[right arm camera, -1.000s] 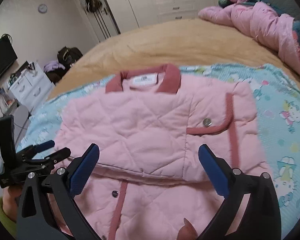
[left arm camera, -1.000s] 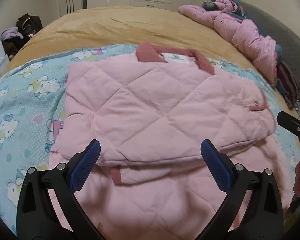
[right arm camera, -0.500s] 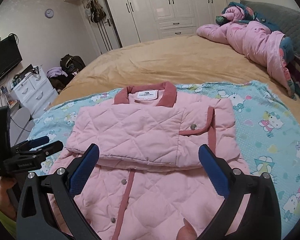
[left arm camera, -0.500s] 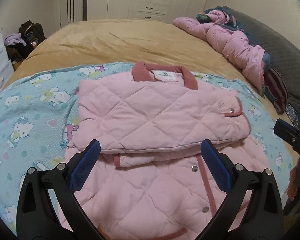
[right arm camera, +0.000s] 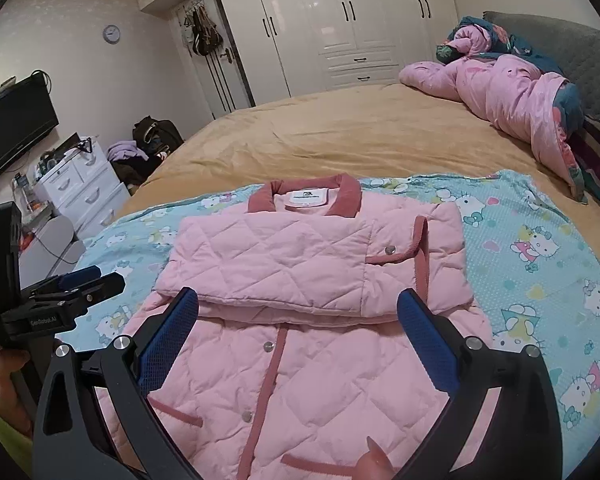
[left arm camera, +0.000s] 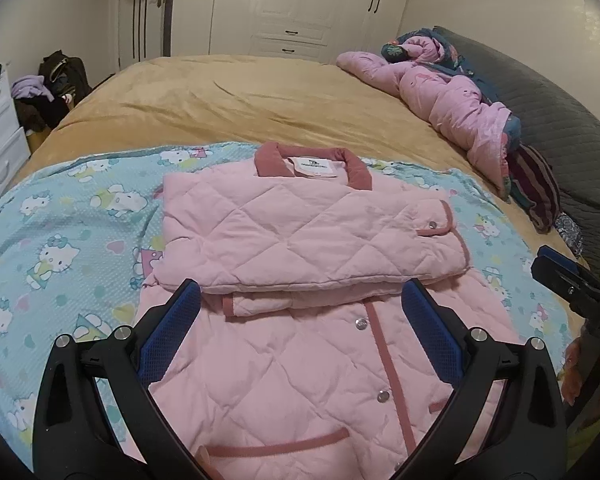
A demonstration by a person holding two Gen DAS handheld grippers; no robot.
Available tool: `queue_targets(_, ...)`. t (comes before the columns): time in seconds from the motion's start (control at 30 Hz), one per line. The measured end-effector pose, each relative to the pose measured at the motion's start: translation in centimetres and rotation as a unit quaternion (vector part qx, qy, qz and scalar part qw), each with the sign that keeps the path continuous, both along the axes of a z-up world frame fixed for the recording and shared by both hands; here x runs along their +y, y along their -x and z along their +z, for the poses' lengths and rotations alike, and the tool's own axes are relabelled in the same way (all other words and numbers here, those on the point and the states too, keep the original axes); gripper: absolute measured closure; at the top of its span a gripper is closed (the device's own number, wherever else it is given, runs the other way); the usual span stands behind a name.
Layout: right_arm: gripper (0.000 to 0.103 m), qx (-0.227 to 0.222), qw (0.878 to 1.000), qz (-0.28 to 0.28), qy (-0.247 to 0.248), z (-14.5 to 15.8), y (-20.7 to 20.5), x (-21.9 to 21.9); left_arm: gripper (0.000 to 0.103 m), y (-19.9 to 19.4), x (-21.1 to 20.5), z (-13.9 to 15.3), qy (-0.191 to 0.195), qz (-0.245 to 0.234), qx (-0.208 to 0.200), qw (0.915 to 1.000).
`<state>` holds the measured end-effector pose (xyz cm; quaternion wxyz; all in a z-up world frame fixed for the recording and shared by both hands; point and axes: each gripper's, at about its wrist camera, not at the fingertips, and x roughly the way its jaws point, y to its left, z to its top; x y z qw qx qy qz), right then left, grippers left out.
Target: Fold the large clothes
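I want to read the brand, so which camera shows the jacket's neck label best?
The right wrist view: the neck label faces the camera squarely inside the collar. The left wrist view shows the same label, smaller and more slanted.

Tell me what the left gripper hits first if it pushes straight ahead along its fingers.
Probably the pink quilted jacket: the open left gripper points at the folded sleeves' near edge. How high the gripper is above the jacket is unclear, so it may meet the lower front panel first.
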<state>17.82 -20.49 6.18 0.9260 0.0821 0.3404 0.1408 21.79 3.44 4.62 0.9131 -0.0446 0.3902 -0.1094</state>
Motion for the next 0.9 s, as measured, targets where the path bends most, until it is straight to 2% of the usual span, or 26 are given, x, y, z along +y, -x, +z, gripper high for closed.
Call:
queue_targets(0.4,0.004,-0.02,1.0,0.016,0.006,1.8,4.3,0.7,0.009,4.4,0.5,1.4,-0.003,-0.006,-0.024,0.9997)
queue_targets(0.67,0.004,-0.023,1.0,0.018,0.004,1.3,6.7,0.7,0.009,6.9,1.3,1.4,-0.013,0.005,-0.036,0.9993)
queue_targets(0.9,0.004,-0.025,0.999,0.017,0.018,0.3,8.5,0.4,0.009,8.8,1.8,0.2,-0.028,0.005,-0.033,0.999)
